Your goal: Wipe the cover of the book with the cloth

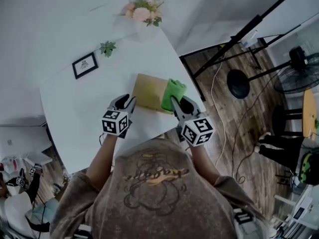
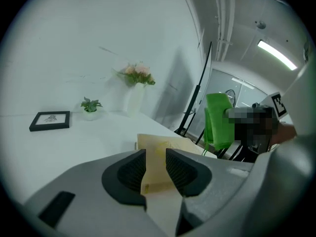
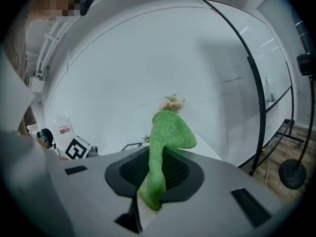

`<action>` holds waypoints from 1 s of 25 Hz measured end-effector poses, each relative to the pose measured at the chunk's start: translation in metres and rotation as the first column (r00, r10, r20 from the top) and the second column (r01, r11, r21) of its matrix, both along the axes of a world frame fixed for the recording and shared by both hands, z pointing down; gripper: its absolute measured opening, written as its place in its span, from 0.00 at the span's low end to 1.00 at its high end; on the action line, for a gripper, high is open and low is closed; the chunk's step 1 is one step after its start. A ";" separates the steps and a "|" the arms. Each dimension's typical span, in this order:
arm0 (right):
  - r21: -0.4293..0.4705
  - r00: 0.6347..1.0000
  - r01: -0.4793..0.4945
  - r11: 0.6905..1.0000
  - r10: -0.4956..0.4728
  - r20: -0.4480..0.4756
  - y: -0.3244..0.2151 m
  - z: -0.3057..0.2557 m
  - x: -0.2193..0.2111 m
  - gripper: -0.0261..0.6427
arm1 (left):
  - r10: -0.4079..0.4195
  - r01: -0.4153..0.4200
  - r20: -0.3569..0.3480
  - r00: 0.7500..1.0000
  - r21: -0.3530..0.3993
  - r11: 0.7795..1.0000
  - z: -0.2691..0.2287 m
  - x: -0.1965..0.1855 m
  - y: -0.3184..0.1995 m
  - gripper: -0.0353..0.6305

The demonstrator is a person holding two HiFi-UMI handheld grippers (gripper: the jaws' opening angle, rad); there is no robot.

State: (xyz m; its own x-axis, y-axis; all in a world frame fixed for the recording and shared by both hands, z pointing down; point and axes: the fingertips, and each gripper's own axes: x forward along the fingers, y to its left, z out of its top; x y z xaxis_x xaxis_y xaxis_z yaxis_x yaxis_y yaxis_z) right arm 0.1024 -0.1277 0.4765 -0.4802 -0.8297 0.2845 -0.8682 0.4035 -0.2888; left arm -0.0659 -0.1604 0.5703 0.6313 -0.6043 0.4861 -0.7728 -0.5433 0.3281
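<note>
**A:** Start with the left gripper (image 2: 156, 168). Its jaws are spread and pinch nothing, and the book's (image 2: 163, 144) near edge shows through the gap.

**B:** And the right gripper (image 3: 155, 169)?

**A:** Its jaws pinch the green cloth (image 3: 167, 130), held over the book's right end. The book lies flat by the worktop's (image 1: 75, 108) near right corner.

**B:** Then I'd steady the book's left corner with the left gripper. Flatten the cloth on the cover and sweep across it in long, overlapping strokes, away from the worktop's edge.
</note>
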 end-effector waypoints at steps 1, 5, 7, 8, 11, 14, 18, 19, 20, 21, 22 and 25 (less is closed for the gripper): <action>-0.004 1.000 0.012 1.000 -0.012 -0.002 -0.003 0.001 -0.002 0.14 | -0.002 0.002 0.006 1.000 -0.012 1.000 0.007 0.001 -0.001 0.22; -0.019 0.997 0.072 0.997 -0.073 -0.003 -0.015 0.004 -0.016 0.14 | -0.020 0.021 0.022 1.000 -0.055 0.998 0.031 0.001 -0.003 0.22; -0.025 0.993 0.114 0.993 -0.114 -0.005 -0.022 0.007 -0.027 0.14 | -0.031 0.033 0.026 0.999 -0.069 0.997 0.038 0.000 -0.002 0.22; -0.031 0.990 0.137 0.990 -0.137 -0.009 -0.026 0.010 -0.034 0.14 | -0.036 0.038 0.027 0.999 -0.075 0.996 0.041 0.000 -0.002 0.22; -0.057 0.977 0.211 0.976 -0.212 -0.032 -0.042 0.022 -0.057 0.14 | -0.051 0.054 0.035 0.998 -0.085 0.995 0.049 -0.002 -0.003 0.22; -0.085 0.958 0.276 0.957 -0.281 -0.053 -0.059 0.037 -0.083 0.14 | -0.069 0.073 0.043 0.997 -0.094 0.993 0.055 -0.004 -0.005 0.22; -0.129 0.931 0.343 0.930 -0.355 -0.082 -0.080 0.058 -0.114 0.14 | -0.092 0.096 0.037 0.995 -0.106 0.990 0.060 -0.009 -0.005 0.22; -0.142 0.925 0.356 0.924 -0.370 -0.087 -0.085 0.064 -0.122 0.14 | -0.099 0.102 0.031 0.995 -0.108 0.989 0.061 -0.010 -0.005 0.22; -0.155 0.918 0.368 0.917 -0.385 -0.094 -0.088 0.069 -0.128 0.14 | -0.107 0.109 0.025 0.994 -0.110 0.988 0.061 -0.010 -0.005 0.22; -0.169 0.911 0.379 0.910 -0.399 -0.104 -0.092 0.074 -0.135 0.14 | -0.113 0.114 0.021 0.993 -0.111 0.987 0.062 -0.010 -0.005 0.22; -0.184 0.904 0.388 0.903 -0.412 -0.116 -0.094 0.080 -0.141 0.14 | -0.117 0.118 0.020 0.993 -0.112 0.987 0.062 -0.011 -0.005 0.22; -0.229 0.891 0.388 0.893 -0.427 -0.154 -0.102 0.097 -0.153 0.14 | -0.117 0.118 0.018 0.993 -0.112 0.987 0.062 -0.012 -0.005 0.21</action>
State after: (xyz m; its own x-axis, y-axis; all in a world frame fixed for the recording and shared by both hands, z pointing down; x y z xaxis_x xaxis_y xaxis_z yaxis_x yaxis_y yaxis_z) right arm -0.0502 -0.2294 0.5730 -0.6832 -0.4946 0.5372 -0.6850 0.6890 -0.2368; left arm -0.0775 -0.1654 0.6327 0.5532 -0.6152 0.5617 -0.8330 -0.4084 0.3731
